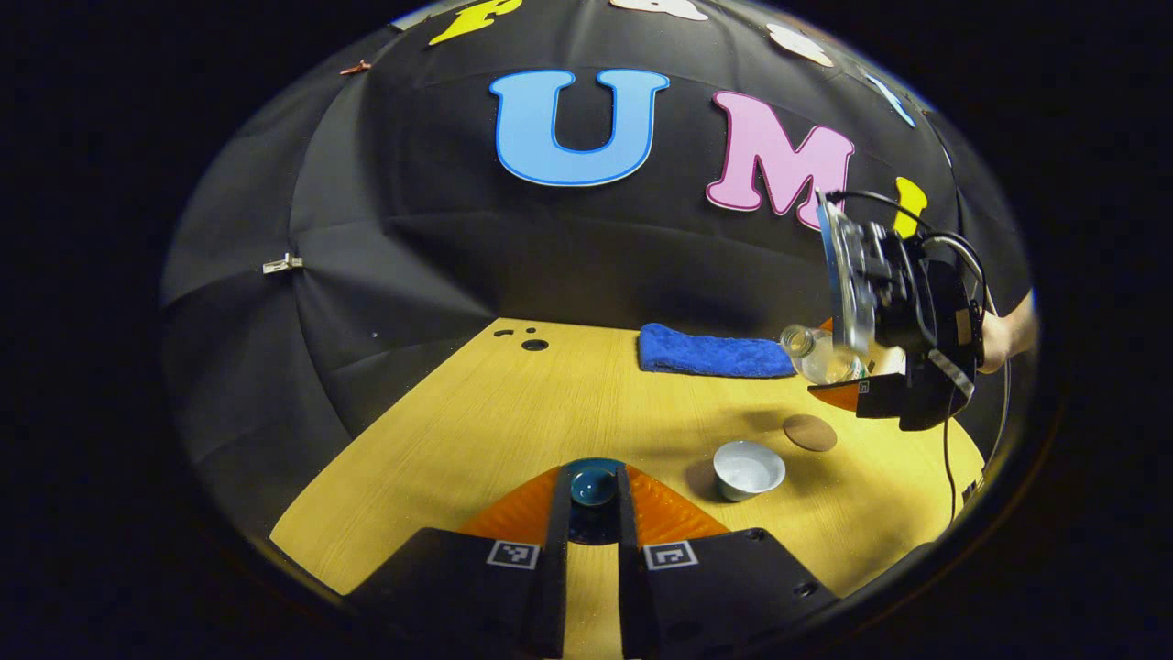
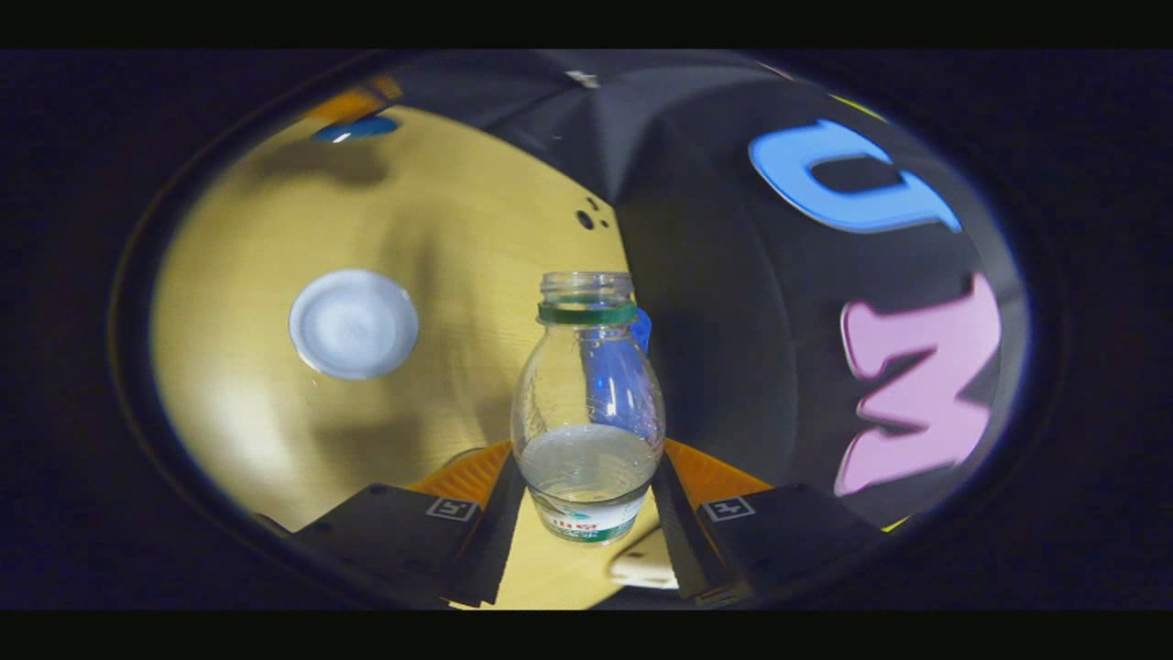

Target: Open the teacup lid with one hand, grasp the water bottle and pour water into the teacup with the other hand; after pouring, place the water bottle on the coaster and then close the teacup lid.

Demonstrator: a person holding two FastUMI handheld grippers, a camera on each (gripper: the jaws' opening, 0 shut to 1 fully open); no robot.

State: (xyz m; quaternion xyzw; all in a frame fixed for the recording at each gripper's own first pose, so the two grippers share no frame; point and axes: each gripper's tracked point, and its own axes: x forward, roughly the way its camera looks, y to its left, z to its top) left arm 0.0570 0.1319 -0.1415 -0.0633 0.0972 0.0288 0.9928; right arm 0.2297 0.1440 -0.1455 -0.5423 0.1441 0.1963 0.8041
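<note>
In the left gripper view, the left gripper sits low over the near edge of the wooden table, its 2 fingers clamped on the dark blue teacup lid, which is held between them clear of the cup. Just to the right of it stands the white teacup, open, on the table top. A little farther and to the right of the cup lies the round brown coaster, bare and apart from the cup. At the far side of the table a folded blue towel lies flat. Above the coaster, at the right, the right gripper is raised off the table with a person's hand behind it; it carries the clear water bottle tilted, with the open mouth pointing left. In the right gripper view, the right gripper has both fingers pressed on the lower body of the water bottle, which has no cap, a green ring at its neck and water in its lower part. The teacup shows there as a white round well to the left of the bottle, on the table, with the towel partly hidden behind the bottle.
</note>
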